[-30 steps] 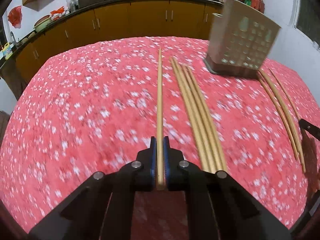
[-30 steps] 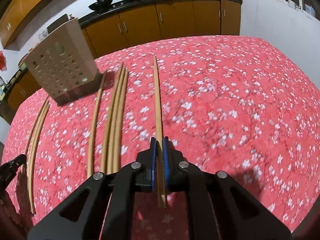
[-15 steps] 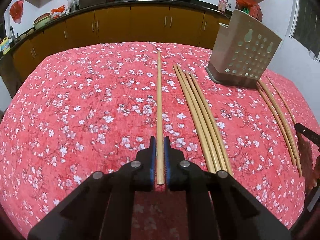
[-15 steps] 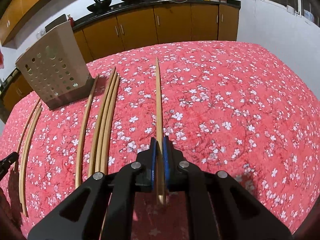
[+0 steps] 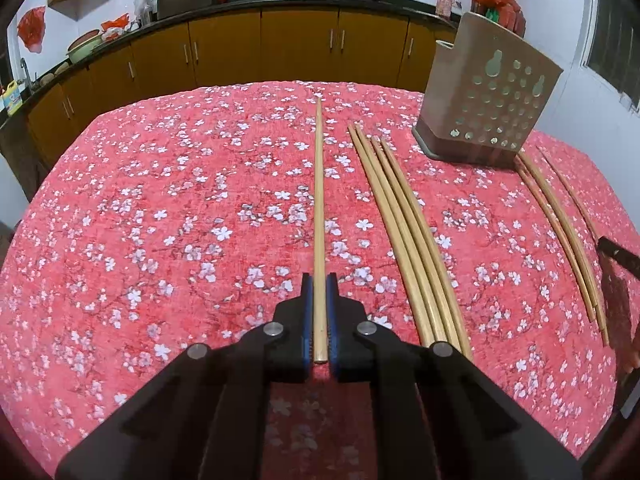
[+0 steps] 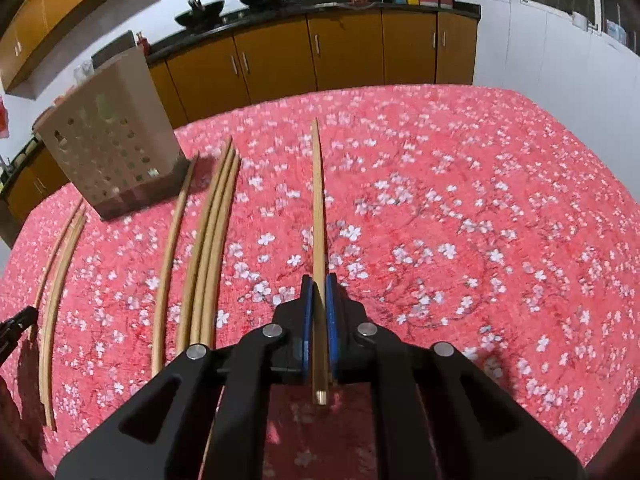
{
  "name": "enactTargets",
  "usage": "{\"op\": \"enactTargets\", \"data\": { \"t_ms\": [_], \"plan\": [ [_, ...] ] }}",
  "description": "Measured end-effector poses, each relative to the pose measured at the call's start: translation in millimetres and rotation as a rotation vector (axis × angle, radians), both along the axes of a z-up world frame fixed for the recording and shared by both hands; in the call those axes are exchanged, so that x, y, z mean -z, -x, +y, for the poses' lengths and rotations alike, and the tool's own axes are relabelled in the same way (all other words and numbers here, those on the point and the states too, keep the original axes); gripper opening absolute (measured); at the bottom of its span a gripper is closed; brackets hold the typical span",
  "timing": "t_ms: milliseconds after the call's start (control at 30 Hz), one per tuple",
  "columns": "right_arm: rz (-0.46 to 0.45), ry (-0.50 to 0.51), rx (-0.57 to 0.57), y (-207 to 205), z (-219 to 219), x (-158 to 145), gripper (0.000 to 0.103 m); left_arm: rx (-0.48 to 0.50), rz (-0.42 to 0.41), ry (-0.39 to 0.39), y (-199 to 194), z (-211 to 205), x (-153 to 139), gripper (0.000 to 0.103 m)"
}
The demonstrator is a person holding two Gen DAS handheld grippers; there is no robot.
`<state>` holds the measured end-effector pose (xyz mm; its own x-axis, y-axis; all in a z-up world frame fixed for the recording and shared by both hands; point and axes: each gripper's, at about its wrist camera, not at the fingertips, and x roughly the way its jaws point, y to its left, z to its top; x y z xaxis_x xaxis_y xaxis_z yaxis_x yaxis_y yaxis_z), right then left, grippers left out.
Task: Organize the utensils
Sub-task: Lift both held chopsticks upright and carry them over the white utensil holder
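My left gripper (image 5: 319,284) is shut on a wooden chopstick (image 5: 319,208) that points away from me above the red flowered tablecloth (image 5: 160,208). My right gripper (image 6: 319,284) is shut on another chopstick (image 6: 318,208), also pointing forward. Several loose chopsticks (image 5: 404,224) lie side by side right of the left gripper; they show in the right wrist view (image 6: 210,248) to the left. A beige perforated utensil holder (image 5: 486,92) stands at the back right; in the right wrist view the holder (image 6: 110,128) is at the back left.
More chopsticks (image 5: 560,232) lie past the holder; in the right wrist view this group (image 6: 60,260) lies at the far left. The other gripper's tip (image 6: 16,322) shows at the left edge. Brown kitchen cabinets (image 5: 280,52) with woks on the counter run behind the table.
Both grippers have lifted and tilted slightly with their chopsticks held; the table and holder sit lower and farther in view. The loose chopsticks have not moved.
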<state>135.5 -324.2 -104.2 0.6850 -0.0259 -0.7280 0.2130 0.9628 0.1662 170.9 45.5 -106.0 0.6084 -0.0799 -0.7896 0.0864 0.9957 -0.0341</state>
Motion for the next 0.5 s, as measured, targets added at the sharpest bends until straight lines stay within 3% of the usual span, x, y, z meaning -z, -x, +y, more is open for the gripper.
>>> {"op": "enactTargets", "data": {
  "t_ms": [500],
  "plan": [
    [-0.255,0.057,0.024,18.9,-12.4,-86.4,0.007,-0.034,-0.281,0.029,17.4,22.9,-104.8,0.008]
  ]
}}
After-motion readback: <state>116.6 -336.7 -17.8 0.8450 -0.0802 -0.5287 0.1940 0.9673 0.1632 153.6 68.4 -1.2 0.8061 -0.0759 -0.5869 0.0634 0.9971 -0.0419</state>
